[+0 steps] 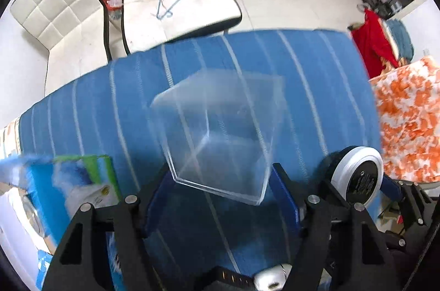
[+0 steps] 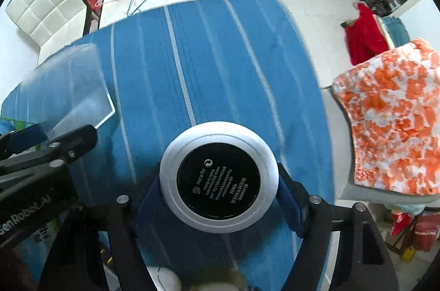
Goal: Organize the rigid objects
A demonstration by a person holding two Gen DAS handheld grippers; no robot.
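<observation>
The round cosmetic compact (image 2: 218, 175) is sitting squarely between the blue pads of the right gripper (image 2: 220, 181), its white rim touching a pad on each side and its black labelled underside facing the camera. Gripping it by the rim across its widest part is keeping the flat disc from twisting, and it is hanging above the blue striped cloth (image 2: 192, 57) rather than resting on it.

The left gripper (image 1: 220, 178) is carrying a clear plastic box (image 1: 220, 131), open and apparently empty. Its pads are set far apart, with the box's near end between them, and the blur makes the exact contact hard to confirm; the box does appear lifted and tilted over the cloth, so the judgement is that these tongs are clamping it. In the left wrist view the compact (image 1: 357, 172) is showing just right of the box, close to it but apart.

Holding the container in one gripper and the compact in the other suggests the box is being offered as the receptacle, so the likely step in hand is bringing the two together.

A blue and green carton (image 1: 82, 181) is lying at the cloth's left edge, near the box. An orange patterned fabric (image 2: 390, 126) is lying off to the right, well clear.
</observation>
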